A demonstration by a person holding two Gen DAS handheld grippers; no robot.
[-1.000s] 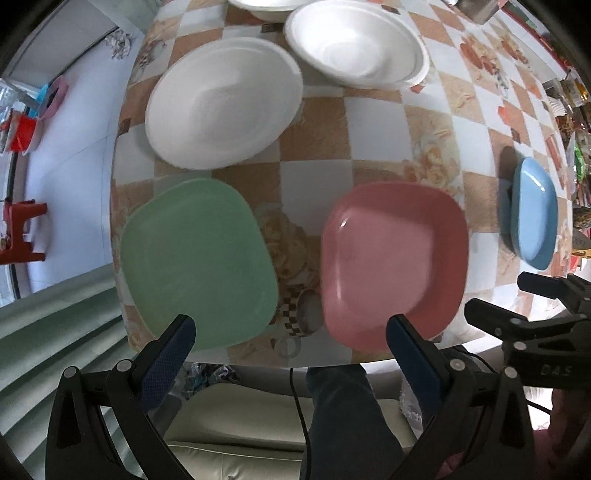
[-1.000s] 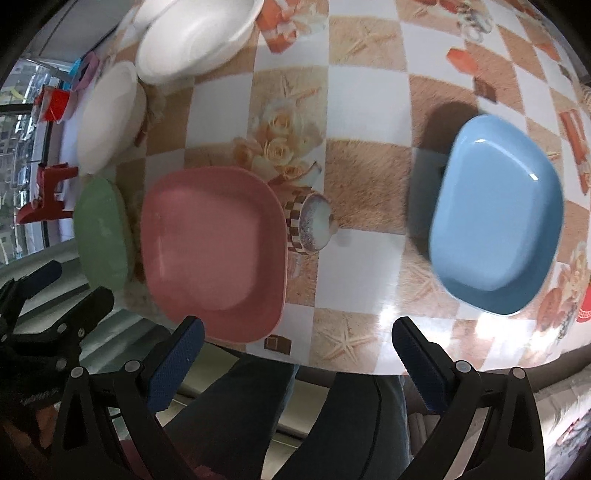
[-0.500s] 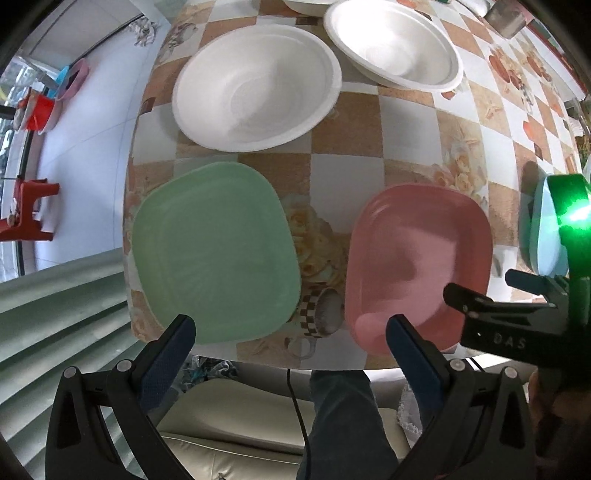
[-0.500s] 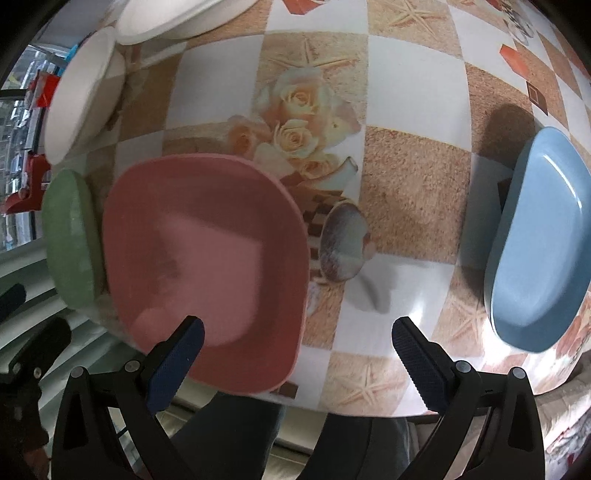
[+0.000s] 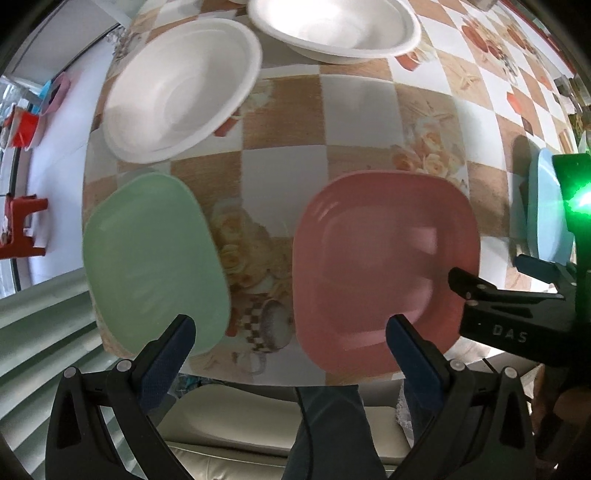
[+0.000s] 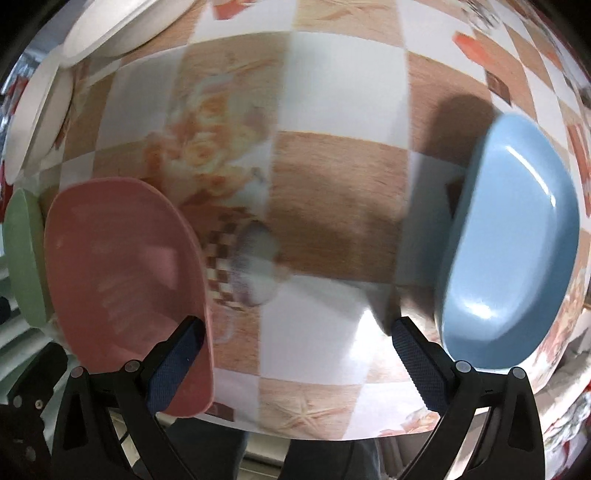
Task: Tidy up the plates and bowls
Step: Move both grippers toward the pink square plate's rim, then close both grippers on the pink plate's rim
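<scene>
A green square plate point(image 5: 151, 258) and a pink square plate point(image 5: 384, 266) lie side by side at the near table edge. Two white bowls point(image 5: 181, 85) point(image 5: 332, 26) sit behind them. A blue plate point(image 5: 546, 206) lies at the right. My left gripper point(image 5: 290, 343) is open and empty, low over the near edge between the green and pink plates. My right gripper point(image 6: 293, 349) is open and empty, low over the table between the pink plate point(image 6: 122, 280) and the blue plate point(image 6: 509, 243). The green plate point(image 6: 26, 254) shows at the far left there. The right gripper's body point(image 5: 517, 299) shows beside the pink plate.
The table has a checkered cloth point(image 5: 354, 110) with flower prints. White bowls show at the top left of the right wrist view point(image 6: 37, 110). A red stool point(image 5: 22, 229) stands on the floor at left. A person's leg point(image 5: 332, 424) and a sofa are below the near edge.
Both grippers have moved forward and lower toward the table. The right gripper has come in between the pink and blue plates. No plate or bowl has moved.
</scene>
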